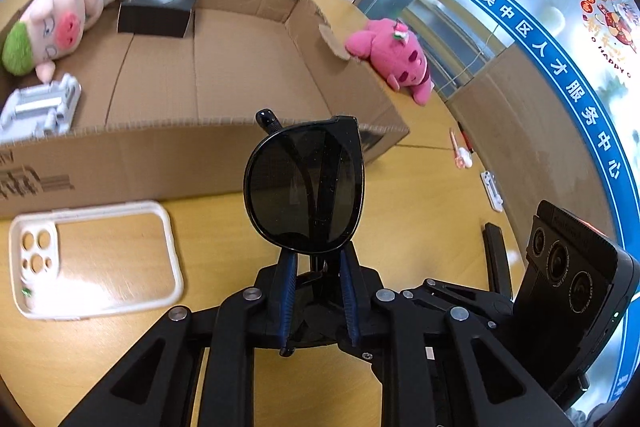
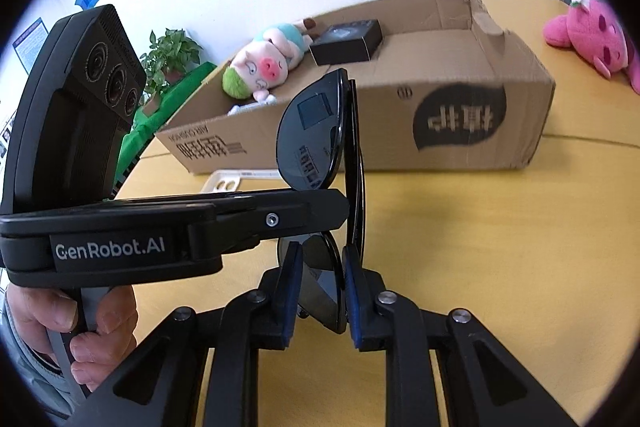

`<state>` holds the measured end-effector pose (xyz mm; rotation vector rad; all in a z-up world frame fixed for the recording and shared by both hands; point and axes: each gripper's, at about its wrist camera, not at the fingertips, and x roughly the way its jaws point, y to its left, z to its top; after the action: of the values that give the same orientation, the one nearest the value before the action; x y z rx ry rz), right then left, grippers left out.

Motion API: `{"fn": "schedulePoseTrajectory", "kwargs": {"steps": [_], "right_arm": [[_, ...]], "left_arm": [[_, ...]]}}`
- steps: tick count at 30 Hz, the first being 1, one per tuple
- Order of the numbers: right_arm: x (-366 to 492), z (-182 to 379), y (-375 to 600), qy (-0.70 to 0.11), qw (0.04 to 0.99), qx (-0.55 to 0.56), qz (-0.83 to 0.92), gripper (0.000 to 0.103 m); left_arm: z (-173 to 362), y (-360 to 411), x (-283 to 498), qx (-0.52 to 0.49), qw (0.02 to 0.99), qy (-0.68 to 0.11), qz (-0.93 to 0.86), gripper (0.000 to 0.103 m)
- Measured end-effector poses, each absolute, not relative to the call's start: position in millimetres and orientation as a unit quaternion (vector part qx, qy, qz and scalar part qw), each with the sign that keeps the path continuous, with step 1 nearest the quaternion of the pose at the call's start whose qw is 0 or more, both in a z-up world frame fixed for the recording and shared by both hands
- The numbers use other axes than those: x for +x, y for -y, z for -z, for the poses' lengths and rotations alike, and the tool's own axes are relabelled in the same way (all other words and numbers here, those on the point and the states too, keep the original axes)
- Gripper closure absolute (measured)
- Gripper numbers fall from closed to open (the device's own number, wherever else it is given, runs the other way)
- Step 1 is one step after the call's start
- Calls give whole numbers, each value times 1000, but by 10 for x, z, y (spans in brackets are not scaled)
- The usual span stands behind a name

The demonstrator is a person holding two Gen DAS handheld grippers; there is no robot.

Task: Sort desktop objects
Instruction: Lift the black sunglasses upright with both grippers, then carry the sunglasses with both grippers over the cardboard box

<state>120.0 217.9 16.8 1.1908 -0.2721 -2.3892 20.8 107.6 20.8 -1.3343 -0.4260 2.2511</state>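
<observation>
Sunglasses (image 1: 306, 187), folded, are up off the wooden table (image 1: 420, 211), pinched by both the left gripper (image 1: 318, 269) and right gripper (image 2: 320, 267). The cardboard box (image 1: 240, 67) lies straight ahead, probably their destination, lenses standing upright.

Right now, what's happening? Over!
Both hand-held grippers, left and right, shut on sunglasses. Sunglasses lifted off table. Cardboard box ahead, nothing blocking.
</observation>
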Motion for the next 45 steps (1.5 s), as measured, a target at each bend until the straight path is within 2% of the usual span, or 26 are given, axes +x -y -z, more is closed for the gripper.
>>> {"fn": "schedulePoseTrajectory", "kwargs": {"steps": [8, 31, 39, 45], "right_arm": [[1013, -470, -2170, 92, 231, 401, 882, 84], [8, -1884, -2310, 74, 234, 275, 930, 86], [-451, -2172, -2343, 65, 231, 262, 935, 86], [-885, -2116, -2358, 57, 225, 277, 933, 86]], "left_arm": [[-620, -1083, -1, -458, 243, 142, -843, 82], [-2193, -1054, -1003, -346, 277, 94, -891, 82], [-2436, -1015, -1506, -340, 277, 97, -893, 82], [-2306, -1007, -1957, -355, 276, 97, -888, 82]]}}
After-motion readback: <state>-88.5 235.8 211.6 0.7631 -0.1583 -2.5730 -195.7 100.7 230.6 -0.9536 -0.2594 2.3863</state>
